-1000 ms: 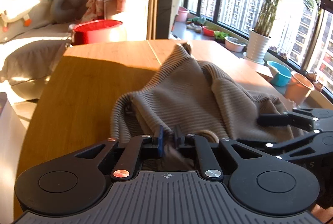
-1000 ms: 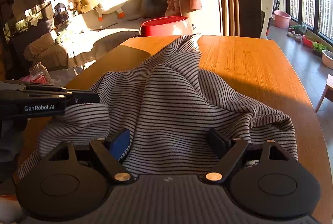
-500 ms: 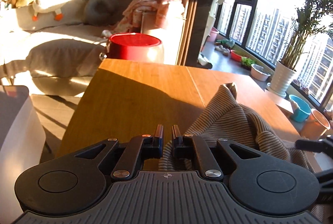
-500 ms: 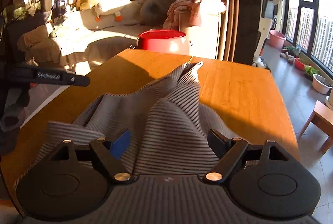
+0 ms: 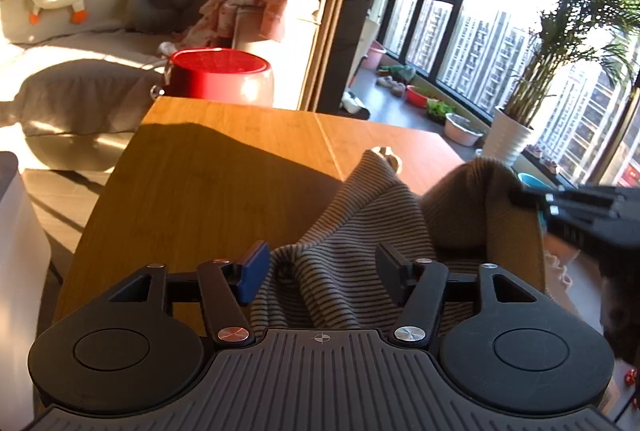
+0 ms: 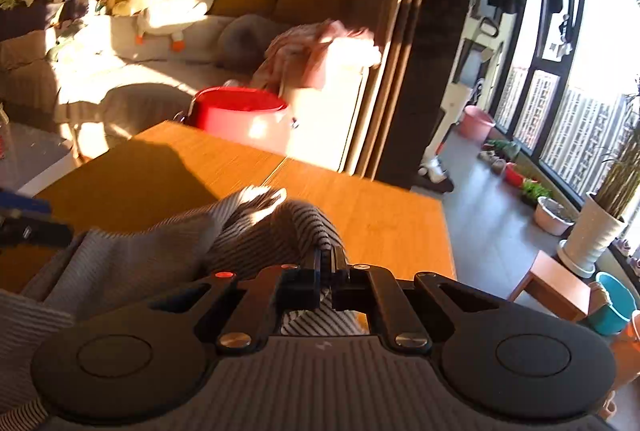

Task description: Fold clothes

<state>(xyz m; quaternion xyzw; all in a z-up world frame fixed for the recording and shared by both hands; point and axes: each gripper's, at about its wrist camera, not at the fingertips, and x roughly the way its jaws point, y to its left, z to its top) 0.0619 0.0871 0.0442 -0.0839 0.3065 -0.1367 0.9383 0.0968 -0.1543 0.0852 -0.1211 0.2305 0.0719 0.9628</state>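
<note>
Striped top [image 5: 352,231] lies bunched on the wood table [image 5: 208,175], lower centre to lower right in the left wrist view, one fold lifted at right.

Left gripper [image 5: 320,267]: jaws have just been opening, now wide apart. Cloth sits between them and below, pads not pressing on it. Blue pad at left, black pad at right, both clear of the fabric as far as the frame shows.

Right gripper [image 6: 330,263]: jaws have just been closing, now pinched together on a ridge of the top [image 6: 256,231] at frame centre. It also shows at the right edge of the left wrist view, holding up a hump of cloth.

Risks, judged from this:
- Right pinch looks thin, only a small ridge between the pads; a lift or pull could slide it out and drop the fold.
- Can't tell how many layers it caught; two layers would drag the whole garment, not one edge.
- Left side is free, so nothing anchors the top; pulling right may skid it towards the table's right edge.
- Garment is crumpled, no flat edge visible; folding now likely gives a skewed fold.
- Strong sun and shadow hide seams.
</note>
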